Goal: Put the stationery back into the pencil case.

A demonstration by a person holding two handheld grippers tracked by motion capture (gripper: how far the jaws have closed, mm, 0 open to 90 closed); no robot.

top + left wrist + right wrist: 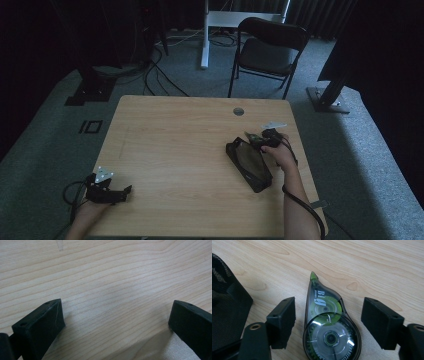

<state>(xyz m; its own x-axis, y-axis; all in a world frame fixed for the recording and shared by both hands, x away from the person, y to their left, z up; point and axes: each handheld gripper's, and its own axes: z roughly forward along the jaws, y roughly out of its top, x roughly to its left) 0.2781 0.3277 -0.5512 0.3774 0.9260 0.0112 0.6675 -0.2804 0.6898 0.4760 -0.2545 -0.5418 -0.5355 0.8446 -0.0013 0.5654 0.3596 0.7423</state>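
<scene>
Just beside the black mesh pouch, on its far right side, the correction tape dispenser lies flat on the table between the right gripper's parted jaws, not yet clamped, so gripping and lifting remain, while the left gripper rests open and idle.

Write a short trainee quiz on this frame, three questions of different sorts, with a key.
1. What lies flat between the jaws of the right hand-held gripper?
2. True or false: its pads press on the correction tape roller.
3. The black mesh pouch is: A) on the table beside the roller; B) on the chair; C) held by the left hand-held gripper.

Key: 1. the correction tape roller; 2. false, gaps show on both sides; 3. A.
</scene>
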